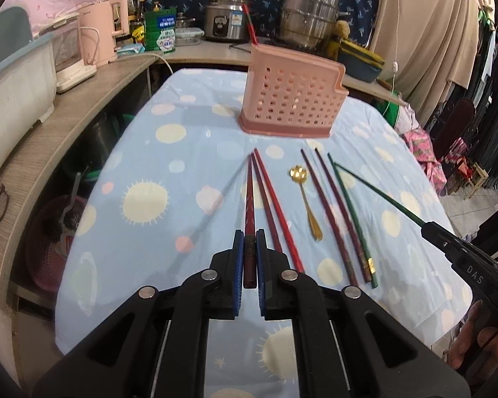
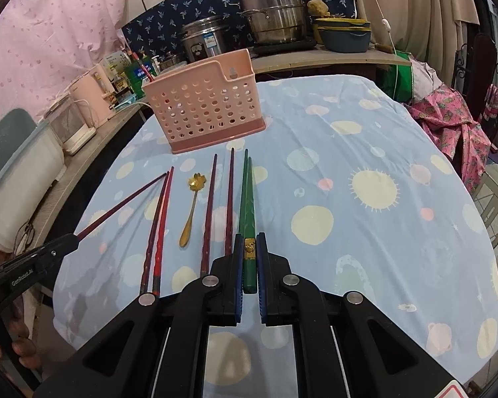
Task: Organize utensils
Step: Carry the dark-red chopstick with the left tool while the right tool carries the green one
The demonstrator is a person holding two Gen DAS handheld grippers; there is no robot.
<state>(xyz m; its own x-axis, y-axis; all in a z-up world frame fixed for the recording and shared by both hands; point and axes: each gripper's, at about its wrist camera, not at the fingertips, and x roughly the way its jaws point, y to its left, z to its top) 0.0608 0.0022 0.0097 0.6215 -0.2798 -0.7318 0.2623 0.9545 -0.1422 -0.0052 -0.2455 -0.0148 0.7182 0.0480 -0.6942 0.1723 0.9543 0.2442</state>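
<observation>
In the left wrist view my left gripper is shut on the thick end of a dark red chopstick, held above the cloth with its tip toward the pink perforated utensil holder. My right gripper is shut on a green chopstick with a gold band. Its mate, a second green chopstick, lies on the table. Also lying there are two red chopsticks, a gold spoon and two maroon chopsticks. Each view shows the other gripper: the right gripper, the left gripper.
The table wears a light blue cloth with sun and planet prints. A curved counter to the left and behind carries a pink kettle, a rice cooker and a steel steamer pot. Clothes hang at the right.
</observation>
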